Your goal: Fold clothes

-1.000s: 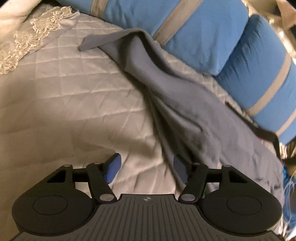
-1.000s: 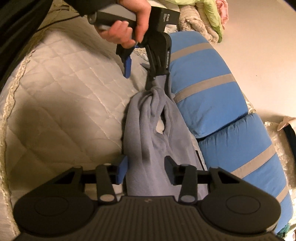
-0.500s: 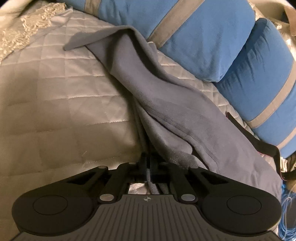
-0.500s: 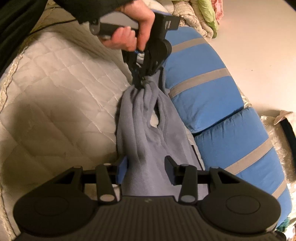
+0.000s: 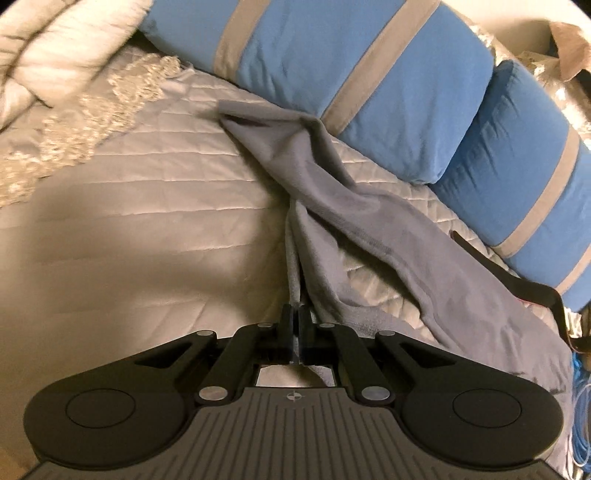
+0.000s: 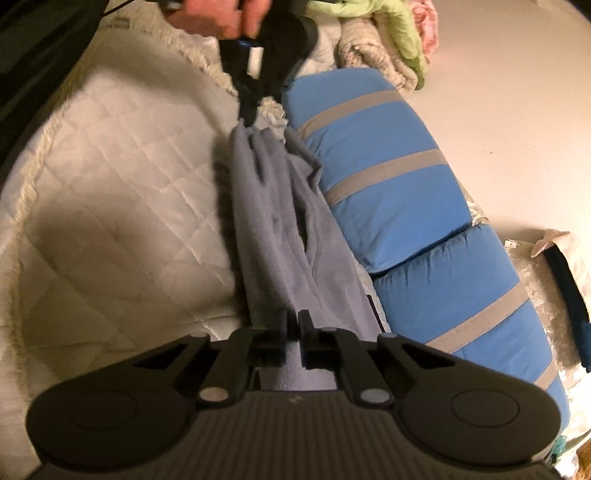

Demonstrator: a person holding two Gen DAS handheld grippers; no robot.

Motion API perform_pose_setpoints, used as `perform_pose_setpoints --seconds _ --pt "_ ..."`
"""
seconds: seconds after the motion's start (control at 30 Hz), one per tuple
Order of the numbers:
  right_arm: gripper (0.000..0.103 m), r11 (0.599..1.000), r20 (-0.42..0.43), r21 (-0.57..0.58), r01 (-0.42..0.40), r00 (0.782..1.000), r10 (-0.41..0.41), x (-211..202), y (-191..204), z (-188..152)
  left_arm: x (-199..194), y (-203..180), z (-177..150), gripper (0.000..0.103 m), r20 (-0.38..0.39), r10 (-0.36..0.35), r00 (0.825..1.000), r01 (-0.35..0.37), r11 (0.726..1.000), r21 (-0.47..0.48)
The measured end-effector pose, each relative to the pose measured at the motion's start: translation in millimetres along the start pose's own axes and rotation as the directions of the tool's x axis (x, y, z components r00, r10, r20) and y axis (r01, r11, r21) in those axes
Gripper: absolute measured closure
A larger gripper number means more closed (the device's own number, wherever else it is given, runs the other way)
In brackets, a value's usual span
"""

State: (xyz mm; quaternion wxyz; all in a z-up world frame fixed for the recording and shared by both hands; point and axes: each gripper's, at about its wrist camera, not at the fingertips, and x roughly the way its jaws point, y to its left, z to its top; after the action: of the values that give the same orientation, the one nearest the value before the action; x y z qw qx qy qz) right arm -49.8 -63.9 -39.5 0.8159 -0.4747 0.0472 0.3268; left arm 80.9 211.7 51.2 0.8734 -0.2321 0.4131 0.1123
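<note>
- The left gripper (image 5: 294, 325) has its two fingers pressed together on a bunched edge of the grey garment (image 5: 354, 218); from the right wrist view the same gripper (image 6: 246, 114) pinches the far end of the cloth, with the person's hand (image 6: 218, 18) on its handle.
- The right gripper (image 6: 293, 328) is nearly closed on the near end of the grey garment (image 6: 284, 229), with fabric filling the narrow gap between the fingers.
- The garment hangs stretched in a long, gathered strip between the two grippers, over the bed; folds run along its length and a dark opening shows in the middle.
- In the left wrist view, one part of the garment trails away onto the quilted bedspread (image 5: 147, 206) and touches the nearest blue pillow (image 5: 332, 55).
- Two blue pillows with grey stripes lie end to end along the right side of the garment; the second one (image 5: 517, 155) sits just beside the first.
- A lace-trimmed edge (image 5: 92, 110) lies at the far left of the bedspread.
- A pile of folded textiles (image 6: 380, 40), green and beige, sits beyond the pillows in the right wrist view.
</note>
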Motion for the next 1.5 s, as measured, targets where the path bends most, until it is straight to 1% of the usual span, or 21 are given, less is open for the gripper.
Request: perform_pose_setpoints --seconds 0.1,0.23,0.3,0.4,0.47,0.5,0.57,0.63,0.67,0.73,0.77,0.8,0.83,0.93,1.03,1.2,1.3,1.4,1.43,1.47,1.5 --pt "0.080 0.999 0.025 0.028 -0.023 0.999 0.023 -11 -10 -5 -22 3 -9 0.101 -0.005 0.006 1.000 -0.006 0.999 0.032" --pt "0.087 0.986 0.055 0.131 -0.104 0.994 0.097 -25 -27 -14 -48 2 -20 0.101 -0.043 0.025 0.999 -0.020 0.992 0.124" --pt "0.087 0.965 0.088 0.195 -0.174 0.983 0.159 -31 -38 -17 -65 2 -27 0.101 -0.060 0.017 0.998 -0.007 0.988 0.156" --pt "0.087 0.917 0.166 0.259 -0.304 0.949 0.268 -41 -48 -19 -85 1 -34 0.101 -0.110 -0.011 0.994 0.033 0.979 0.199" --pt "0.076 0.885 0.218 0.286 -0.368 0.924 0.314 -47 -50 -17 -94 1 -38 0.101 -0.151 -0.027 0.988 0.060 0.974 0.218" --pt "0.070 0.877 0.235 0.298 -0.376 0.920 0.314 -49 -51 -15 -95 2 -39 0.101 -0.173 -0.030 0.984 0.069 0.972 0.223" --pt "0.038 0.874 0.259 0.323 -0.363 0.922 0.288 -50 -51 -11 -94 0 -42 0.100 -0.232 -0.029 0.972 0.090 0.963 0.253" --pt "0.032 0.885 0.261 0.324 -0.334 0.931 0.256 -48 -48 -7 -91 1 -42 0.099 -0.259 -0.013 0.966 0.090 0.953 0.288" --pt "0.032 0.892 0.260 0.322 -0.318 0.936 0.239 -46 -46 -5 -89 1 -42 0.099 -0.256 -0.006 0.967 0.091 0.943 0.319" --pt "0.032 0.903 0.246 0.317 -0.290 0.945 0.217 -37 -45 0 -84 10 -37 0.097 -0.231 -0.012 0.973 0.085 0.947 0.309" --pt "0.033 0.911 0.234 0.312 -0.271 0.951 0.202 -31 -44 4 -82 14 -35 0.090 -0.219 -0.015 0.976 0.083 0.949 0.303" --pt "0.034 0.917 0.226 0.303 -0.258 0.955 0.193 -25 -42 8 -77 19 -33 0.081 -0.213 -0.026 0.977 0.087 0.955 0.284" --pt "0.034 0.923 0.222 0.292 -0.249 0.957 0.187 -19 -41 12 -72 26 -30 0.077 -0.200 -0.033 0.979 0.086 0.962 0.261" --pt "0.035 0.931 0.217 0.268 -0.246 0.957 0.190 2 -39 25 -56 40 -25 0.075 -0.171 -0.044 0.984 0.078 0.978 0.194" --pt "0.038 0.931 0.232 0.234 -0.280 0.946 0.226 19 -37 36 -41 54 -20 0.075 -0.157 -0.063 0.986 0.082 0.990 0.118" --pt "0.039 0.944 0.277 0.044 -0.328 0.911 0.304 30 -23 60 -30 70 -18 0.075 -0.108 -0.051 0.993 0.059 0.996 0.068" --pt "0.046 0.928 0.267 -0.037 -0.371 0.891 0.367 37 -18 70 -30 79 -17 0.075 -0.066 -0.073 0.995 0.077 0.995 0.057" --pt "0.048 0.903 0.243 -0.065 -0.425 0.871 0.428 47 -17 78 -30 86 -15 0.075 -0.052 -0.100 0.994 0.102 0.994 0.040" --pt "0.055 0.895 0.232 -0.063 -0.441 0.866 0.443 51 -17 79 -30 87 -15 0.075 -0.050 -0.103 0.993 0.105 0.994 0.039" --pt "0.069 0.889 0.219 -0.057 -0.454 0.863 0.455 54 -17 80 -30 88 -14 0.075 -0.048 -0.103 0.994 0.105 0.994 0.039" --pt "0.076 0.883 0.205 -0.051 -0.467 0.860 0.466 57 -17 81 -30 89 -14 0.075 -0.045 -0.103 0.994 0.105 0.994 0.039"
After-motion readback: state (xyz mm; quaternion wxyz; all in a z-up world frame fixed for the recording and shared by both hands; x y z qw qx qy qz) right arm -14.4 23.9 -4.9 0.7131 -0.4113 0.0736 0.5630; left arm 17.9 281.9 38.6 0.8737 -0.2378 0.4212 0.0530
